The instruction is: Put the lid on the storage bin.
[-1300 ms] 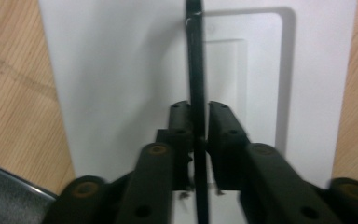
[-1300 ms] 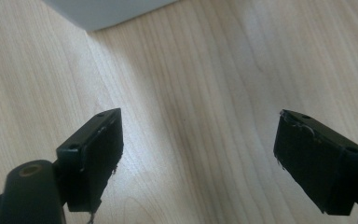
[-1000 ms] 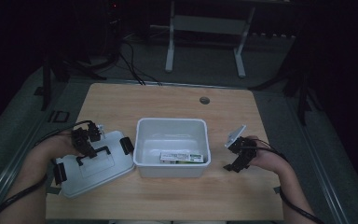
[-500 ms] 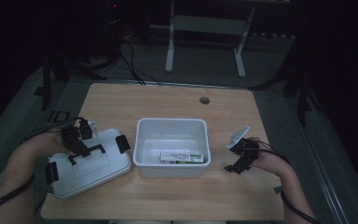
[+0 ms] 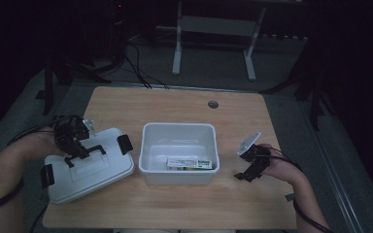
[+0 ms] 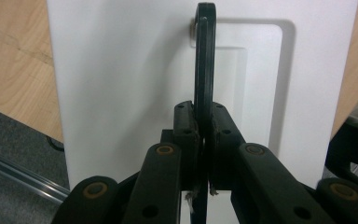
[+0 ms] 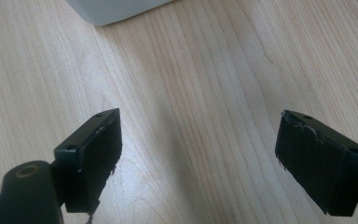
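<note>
Gripping the lid's black handle (image 6: 204, 60), left tongs (image 5: 76, 147) are clamped on it; lid (image 5: 94, 167) hangs tilted at the desk's near-left edge, just beside the bin (image 5: 148, 145). Right tongs (image 5: 248, 171) spread wide, empty, over bare wood right of the bin. Judgement: lid is in hand but not yet seated; left to do is carrying it across, lowering it square on the rim and closing the black latches (image 5: 124, 144). Bin holds a small box (image 5: 189, 162). Desk (image 5: 184, 104): pale wood, grommet hole at the back. Room beyond is dark; a stand's legs (image 5: 213, 43) and cables on the floor.
</note>
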